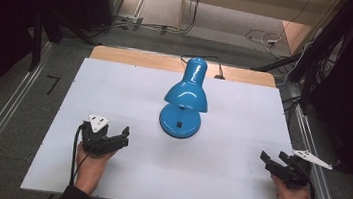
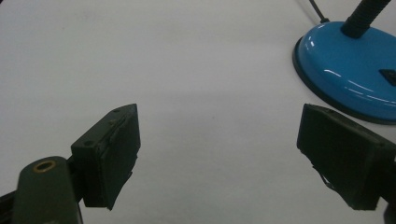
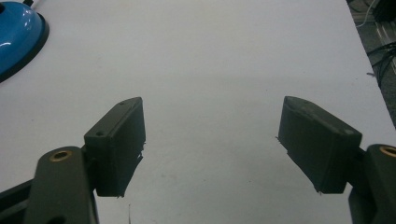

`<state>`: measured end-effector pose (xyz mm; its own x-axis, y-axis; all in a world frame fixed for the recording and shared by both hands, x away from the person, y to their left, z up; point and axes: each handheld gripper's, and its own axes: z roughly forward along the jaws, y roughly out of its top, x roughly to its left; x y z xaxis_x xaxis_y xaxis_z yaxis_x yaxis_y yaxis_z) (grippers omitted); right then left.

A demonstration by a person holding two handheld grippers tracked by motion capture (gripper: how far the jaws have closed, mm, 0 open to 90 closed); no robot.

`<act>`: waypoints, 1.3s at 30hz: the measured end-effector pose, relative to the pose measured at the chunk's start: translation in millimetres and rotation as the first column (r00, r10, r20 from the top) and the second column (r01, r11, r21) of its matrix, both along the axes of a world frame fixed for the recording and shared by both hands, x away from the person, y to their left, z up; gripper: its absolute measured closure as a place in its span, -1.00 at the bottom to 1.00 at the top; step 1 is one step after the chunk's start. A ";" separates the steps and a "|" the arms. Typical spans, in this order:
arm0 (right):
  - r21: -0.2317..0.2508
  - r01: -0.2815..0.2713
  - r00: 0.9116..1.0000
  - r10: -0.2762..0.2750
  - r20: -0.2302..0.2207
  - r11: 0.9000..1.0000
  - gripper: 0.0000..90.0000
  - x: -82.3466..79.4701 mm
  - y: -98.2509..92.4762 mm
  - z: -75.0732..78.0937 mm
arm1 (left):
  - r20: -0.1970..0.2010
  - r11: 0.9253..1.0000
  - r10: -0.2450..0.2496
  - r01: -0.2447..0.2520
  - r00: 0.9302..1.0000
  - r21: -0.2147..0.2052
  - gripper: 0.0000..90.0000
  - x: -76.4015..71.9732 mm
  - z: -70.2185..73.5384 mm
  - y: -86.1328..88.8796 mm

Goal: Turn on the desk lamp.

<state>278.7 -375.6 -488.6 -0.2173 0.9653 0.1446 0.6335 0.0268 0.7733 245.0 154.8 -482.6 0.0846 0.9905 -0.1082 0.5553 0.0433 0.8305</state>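
Fingers (image 2: 112,156) of both grippers spread wide, holding nothing.

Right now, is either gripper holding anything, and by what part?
Nothing is held. The left gripper and right gripper both have jaws apart over bare table; the lamp stands untouched between them.

One glossy blue metal desk lamp (image 1: 184,102) with a round base stands on one white surface (image 1: 115,92). Two black tongs: left tongs (image 1: 115,138), right tongs (image 1: 273,160).
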 end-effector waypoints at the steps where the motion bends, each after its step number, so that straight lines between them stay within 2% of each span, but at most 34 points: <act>1: -0.002 -0.001 1.000 0.001 0.001 1.000 -0.52 0.0 0.0 0.0 | 0.001 1.000 -0.002 0.002 1.000 0.001 -0.68 1.4 0.2 -2.2; 9: 0.000 -0.001 1.000 0.001 0.006 1.000 -0.52 -0.4 -0.4 0.4 | -0.001 1.000 -0.026 0.026 1.000 0.000 -0.66 9.9 1.6 -17.5; 12: -0.001 -0.002 1.000 0.002 0.005 1.000 -0.52 -0.3 -0.3 0.2 | -0.005 0.999 -0.030 0.030 1.000 -0.015 -0.65 13.2 1.1 -21.3; 39: -0.005 -0.009 1.000 0.009 0.001 1.000 -0.52 -0.3 0.7 -0.1 | -0.012 0.998 -0.069 0.068 0.998 -0.007 -0.64 35.3 2.8 -54.1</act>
<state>278.4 -375.0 -488.6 -0.2258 0.9641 0.1397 0.6321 0.0358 0.7741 280.2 100.7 -479.8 0.1508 0.9817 -0.1163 0.5672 0.0104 0.8235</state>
